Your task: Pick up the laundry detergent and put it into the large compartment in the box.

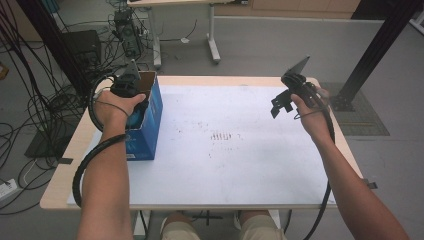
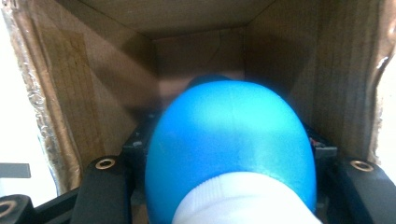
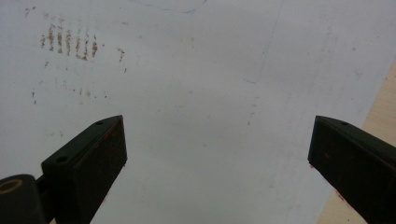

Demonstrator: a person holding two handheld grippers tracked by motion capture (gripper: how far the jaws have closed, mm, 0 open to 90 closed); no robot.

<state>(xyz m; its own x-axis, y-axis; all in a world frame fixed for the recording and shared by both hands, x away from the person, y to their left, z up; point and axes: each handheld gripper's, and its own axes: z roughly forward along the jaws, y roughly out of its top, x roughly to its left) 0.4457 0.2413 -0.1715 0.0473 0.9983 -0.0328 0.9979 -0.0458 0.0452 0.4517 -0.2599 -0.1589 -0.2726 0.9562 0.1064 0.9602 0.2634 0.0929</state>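
A blue cardboard box (image 1: pixel 150 125) stands open-topped at the table's left edge. My left gripper (image 1: pixel 127 85) reaches down into it from above. In the left gripper view the box's brown inner walls (image 2: pixel 196 56) surround a rounded blue object (image 2: pixel 229 135) with a white end, and my left gripper (image 2: pixel 233 163) is shut on it, one black jaw on each side. My right gripper (image 1: pixel 280 105) hovers above the table's right side. Its jaws stand wide apart with nothing between them, over the white sheet (image 3: pixel 210 70), where my right gripper (image 3: pixel 217 128) looks down.
A white sheet (image 1: pixel 225 165) covers most of the wooden table (image 1: pixel 60 190), with brown smudges (image 1: pixel 222 136) near its middle. Cables (image 1: pixel 30 100) and a computer tower (image 1: pixel 129 35) lie on the floor at the left. A black frame post (image 1: pixel 370 55) rises at the right.
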